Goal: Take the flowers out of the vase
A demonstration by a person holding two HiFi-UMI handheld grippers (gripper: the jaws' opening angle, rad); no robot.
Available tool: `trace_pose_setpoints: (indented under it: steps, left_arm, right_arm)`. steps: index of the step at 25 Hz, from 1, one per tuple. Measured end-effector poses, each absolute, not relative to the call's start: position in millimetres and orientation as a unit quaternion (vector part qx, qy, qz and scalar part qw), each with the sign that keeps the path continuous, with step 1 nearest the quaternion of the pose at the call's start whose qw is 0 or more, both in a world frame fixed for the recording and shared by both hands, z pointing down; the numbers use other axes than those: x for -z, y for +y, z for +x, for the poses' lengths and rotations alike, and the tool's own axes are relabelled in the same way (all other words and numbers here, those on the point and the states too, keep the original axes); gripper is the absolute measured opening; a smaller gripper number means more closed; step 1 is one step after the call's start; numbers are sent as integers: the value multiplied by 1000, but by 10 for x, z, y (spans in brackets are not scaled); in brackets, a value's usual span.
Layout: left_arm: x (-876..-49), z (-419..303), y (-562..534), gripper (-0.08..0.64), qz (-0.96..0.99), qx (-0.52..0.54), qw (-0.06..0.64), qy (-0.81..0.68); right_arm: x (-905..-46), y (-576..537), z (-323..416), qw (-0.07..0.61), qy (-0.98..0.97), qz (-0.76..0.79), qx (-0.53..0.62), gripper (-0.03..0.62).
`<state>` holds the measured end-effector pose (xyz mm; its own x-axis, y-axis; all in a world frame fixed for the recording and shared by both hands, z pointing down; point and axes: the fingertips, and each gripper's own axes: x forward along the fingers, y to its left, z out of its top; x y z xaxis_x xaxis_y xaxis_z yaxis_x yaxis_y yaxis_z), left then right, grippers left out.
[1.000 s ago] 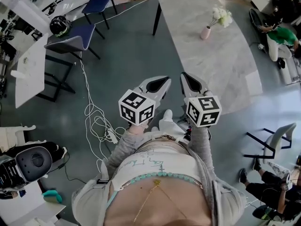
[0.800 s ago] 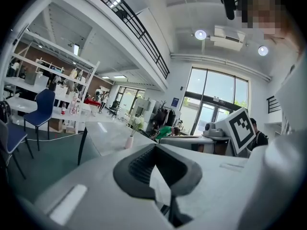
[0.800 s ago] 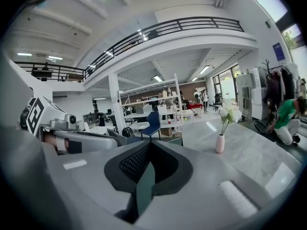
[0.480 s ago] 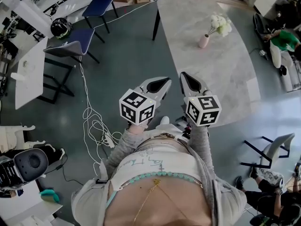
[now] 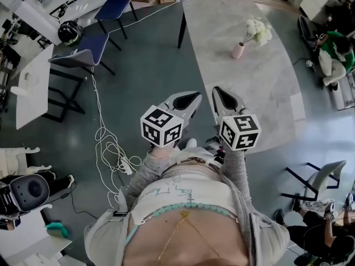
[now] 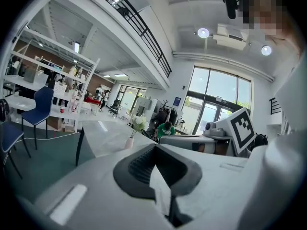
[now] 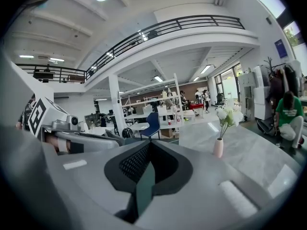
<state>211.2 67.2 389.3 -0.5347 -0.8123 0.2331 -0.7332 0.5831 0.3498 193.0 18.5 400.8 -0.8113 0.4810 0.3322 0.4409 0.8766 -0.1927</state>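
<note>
Flowers (image 5: pixel 259 31) seated in pink vase (image 5: pixel 238 50) on marble worktop (image 5: pixel 260 98)
The left tongs (image 5: pixel 195 96) and right tongs (image 5: pixel 217 91) are held side by side, each closed together with nothing gripped. The vase is seen well ahead of them, nearer the right tongs' line. Black-and-white square markers (image 5: pixel 161 126) are borne on their cubes; script on the person's top (image 5: pixel 177 193) is too blurred to be read.

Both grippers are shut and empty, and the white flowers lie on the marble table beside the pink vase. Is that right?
No. The white flowers stand in the pink vase on the marble table, as the head view shows. The left gripper and right gripper are shut and empty.
</note>
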Motion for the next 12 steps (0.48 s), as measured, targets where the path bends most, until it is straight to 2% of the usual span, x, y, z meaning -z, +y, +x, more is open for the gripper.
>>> trace_pose_setpoints:
  steps: [12]
  left_arm:
    - [-3874, 1739, 863, 0, 463, 114, 188, -859]
  right_arm:
    - [-4031, 298, 1647, 198, -956, -212, -53, 26]
